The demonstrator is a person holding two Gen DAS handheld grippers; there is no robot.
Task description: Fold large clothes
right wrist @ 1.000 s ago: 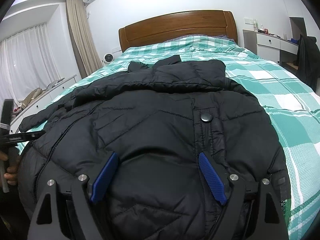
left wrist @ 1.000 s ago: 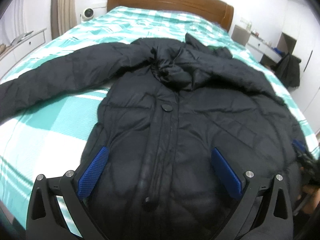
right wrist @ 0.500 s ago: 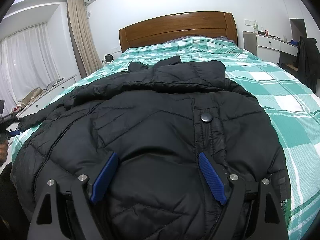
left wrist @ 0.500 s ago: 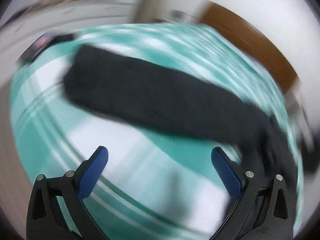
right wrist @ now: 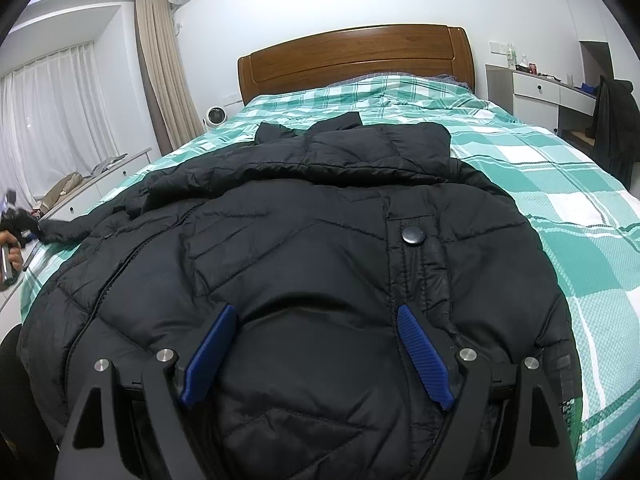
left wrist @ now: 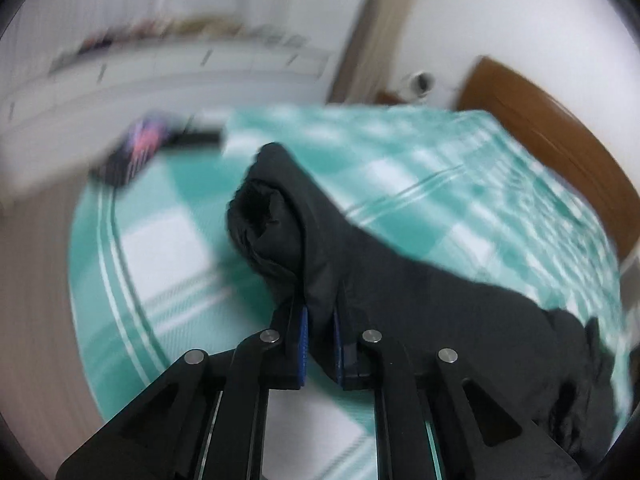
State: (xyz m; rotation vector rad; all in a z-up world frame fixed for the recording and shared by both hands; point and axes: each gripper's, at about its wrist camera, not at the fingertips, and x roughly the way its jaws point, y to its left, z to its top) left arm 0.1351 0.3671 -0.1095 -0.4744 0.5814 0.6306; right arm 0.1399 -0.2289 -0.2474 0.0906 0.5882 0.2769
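The left tool [left wrist: 319,346] pinches the puffy black jacket's sleeve [left wrist: 288,216]; it should lift slowly across. The right tool [right wrist: 316,360] is spread wide.

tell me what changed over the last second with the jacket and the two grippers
The left gripper swung away from the body of the black puffer jacket out to its sleeve and shut on it near the cuff. The right gripper stayed open over the jacket's front, and the jacket body did not move on the bed.
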